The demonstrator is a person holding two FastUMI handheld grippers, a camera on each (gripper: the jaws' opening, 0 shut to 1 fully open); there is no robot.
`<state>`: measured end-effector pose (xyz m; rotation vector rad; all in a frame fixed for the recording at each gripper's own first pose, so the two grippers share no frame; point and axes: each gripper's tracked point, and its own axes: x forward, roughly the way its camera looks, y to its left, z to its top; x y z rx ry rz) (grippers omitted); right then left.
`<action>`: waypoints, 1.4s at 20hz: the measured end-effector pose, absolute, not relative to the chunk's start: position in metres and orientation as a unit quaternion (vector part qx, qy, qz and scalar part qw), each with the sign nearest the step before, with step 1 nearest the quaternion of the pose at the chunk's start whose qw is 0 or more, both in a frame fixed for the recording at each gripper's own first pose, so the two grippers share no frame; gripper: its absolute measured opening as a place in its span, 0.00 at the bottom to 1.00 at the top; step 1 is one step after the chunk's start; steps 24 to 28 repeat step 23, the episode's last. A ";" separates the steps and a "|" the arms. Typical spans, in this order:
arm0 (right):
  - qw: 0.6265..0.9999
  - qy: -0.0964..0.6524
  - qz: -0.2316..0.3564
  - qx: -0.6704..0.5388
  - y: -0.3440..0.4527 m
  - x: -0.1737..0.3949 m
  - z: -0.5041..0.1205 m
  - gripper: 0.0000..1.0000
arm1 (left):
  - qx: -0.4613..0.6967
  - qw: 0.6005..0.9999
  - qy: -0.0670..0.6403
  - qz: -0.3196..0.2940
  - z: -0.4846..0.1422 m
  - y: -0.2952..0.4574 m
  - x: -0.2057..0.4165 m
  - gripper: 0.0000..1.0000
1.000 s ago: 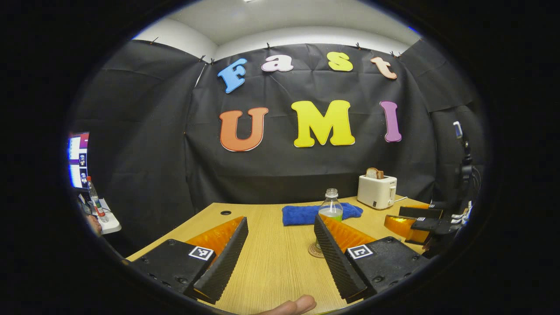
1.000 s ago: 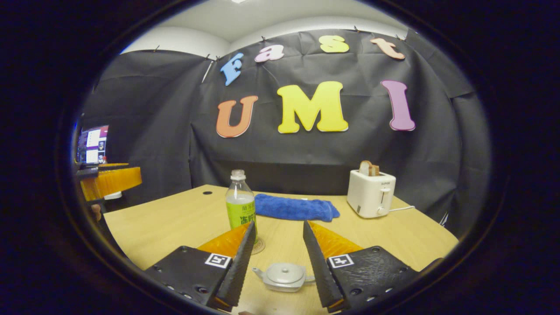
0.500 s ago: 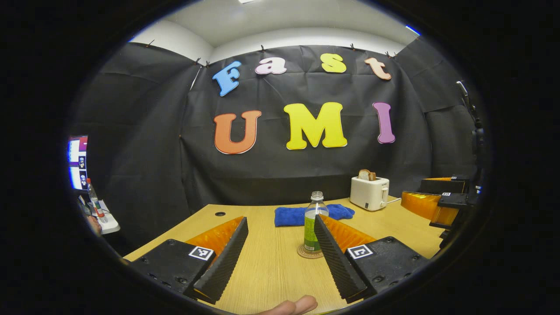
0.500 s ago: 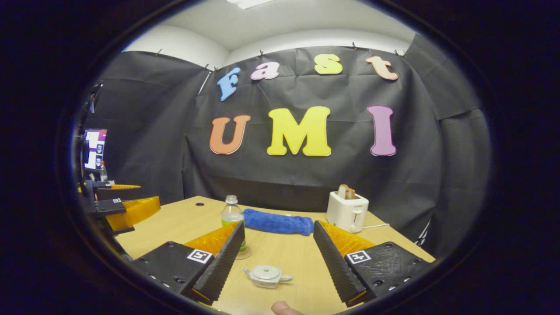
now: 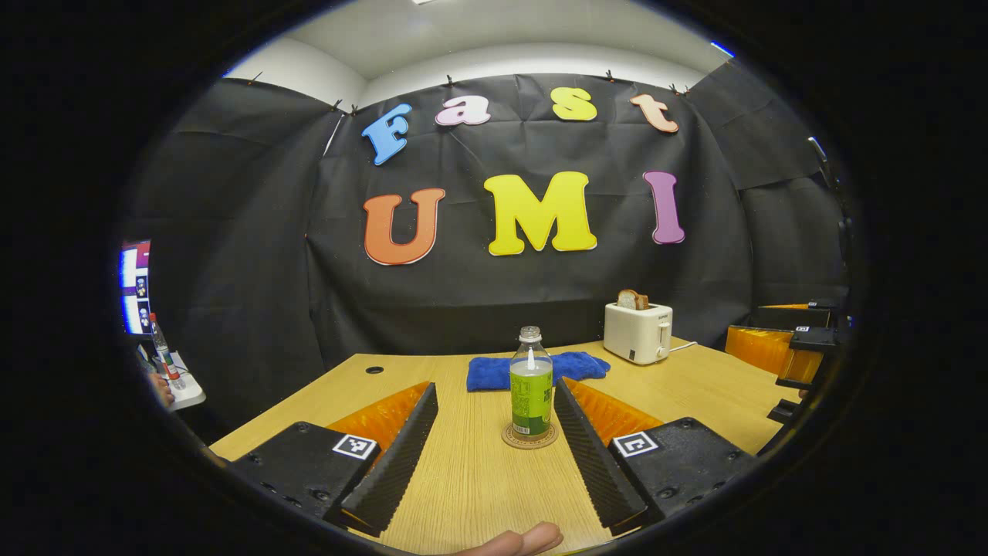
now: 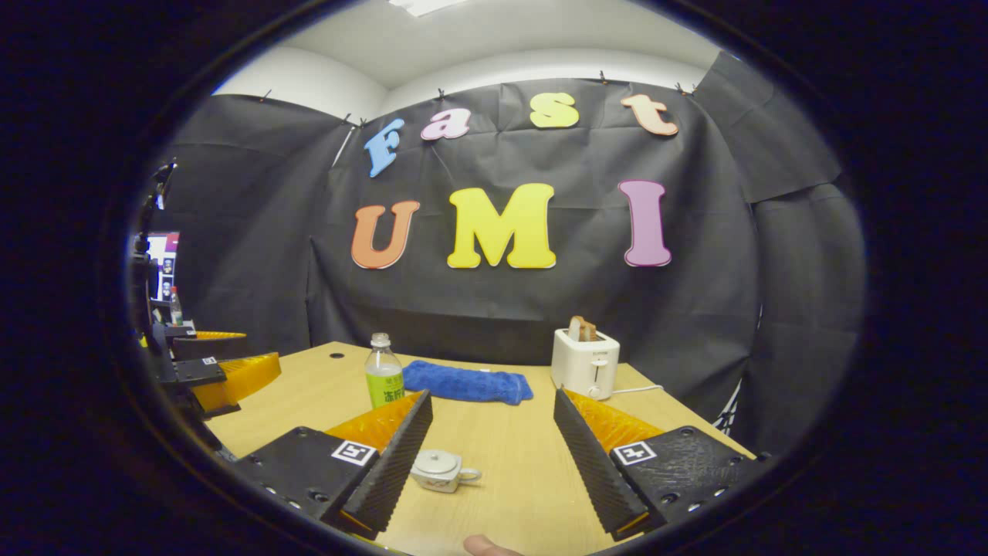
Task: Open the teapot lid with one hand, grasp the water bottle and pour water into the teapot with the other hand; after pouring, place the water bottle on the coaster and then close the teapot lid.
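Left fingers [image 5: 490, 455]: spread apart, holding nothing.
Right fingers [image 6: 490, 455]: spread apart, holding nothing.
Bottle [image 5: 531, 384]: upright on the coaster [image 5: 529, 437], on my surface [image 5: 478, 486].
Teapot [image 6: 440, 470]: lid on, nearer me than the bottle.
Towel [image 5: 532, 369]: behind the bottle.

Green-labelled clear water bottle [image 5: 531, 386] (pale cap), blue towel [image 5: 536, 368], white toaster [image 5: 637, 332], light wood-grain table [image 5: 478, 479]

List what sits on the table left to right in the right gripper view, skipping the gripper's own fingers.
Left gripper at the left edge → water bottle → teapot near the front → blue towel at the back → toaster with bread in its slot.
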<state>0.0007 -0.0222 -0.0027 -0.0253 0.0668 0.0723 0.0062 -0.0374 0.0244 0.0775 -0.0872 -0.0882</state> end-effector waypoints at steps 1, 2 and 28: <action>0.998 0.038 0.043 -0.012 -0.017 0.001 -0.006 0.95 | 0.041 0.997 -0.048 -0.043 0.027 -0.036 0.006 0.95; 0.998 0.043 0.049 -0.012 -0.013 0.003 -0.009 0.95 | 0.041 0.997 -0.051 -0.043 0.029 -0.035 0.005 0.95; 0.998 0.048 0.042 -0.013 -0.020 0.004 -0.012 0.95 | 0.036 0.997 -0.055 -0.045 0.031 -0.029 0.006 0.95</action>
